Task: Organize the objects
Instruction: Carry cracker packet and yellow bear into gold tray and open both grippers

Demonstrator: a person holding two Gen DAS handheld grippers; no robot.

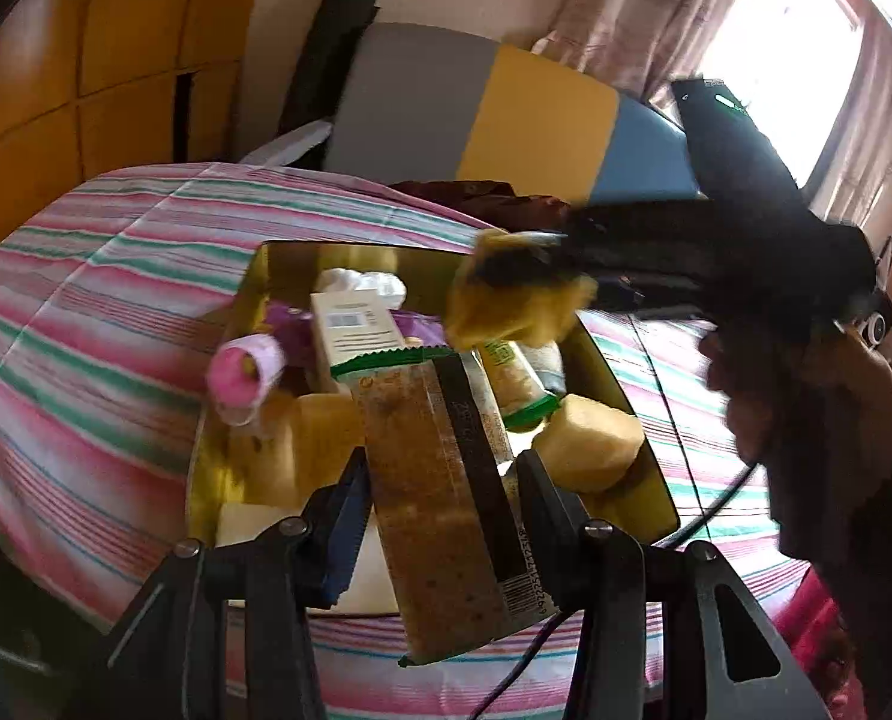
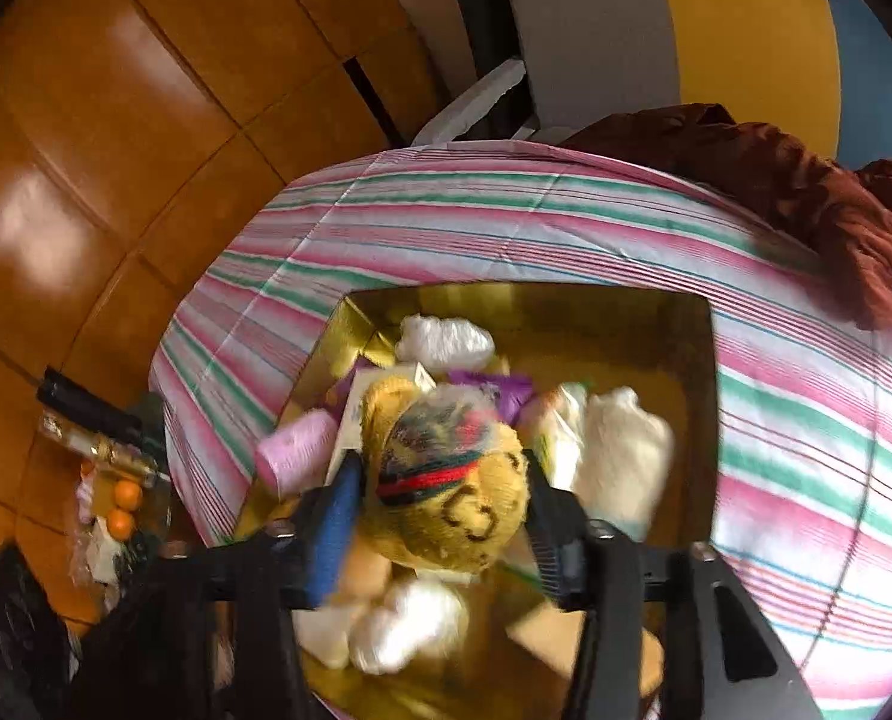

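A gold box (image 1: 613, 360) sits on a bed with a striped sheet (image 1: 104, 276) and holds several items. My left gripper (image 1: 443, 480) is shut on a brown snack bar in a green-edged wrapper (image 1: 440, 480), held above the box's near side. My right gripper (image 2: 446, 480) is shut on a yellow knitted item with red and green stripes (image 2: 446, 492), held over the gold box (image 2: 694, 420). The same item (image 1: 517, 300) and the right gripper (image 1: 565, 264) show blurred in the left wrist view, above the box's far right.
In the box lie a pink roll (image 1: 242, 372), a white carton (image 1: 356, 324), purple packets (image 1: 293, 324), white bundles (image 2: 622, 456) and yellow blocks (image 1: 589, 444). A brown cloth (image 2: 805, 192) lies on the bed's far side. A striped chair (image 1: 475, 114) stands behind. Oranges (image 2: 123, 507) lie on the floor.
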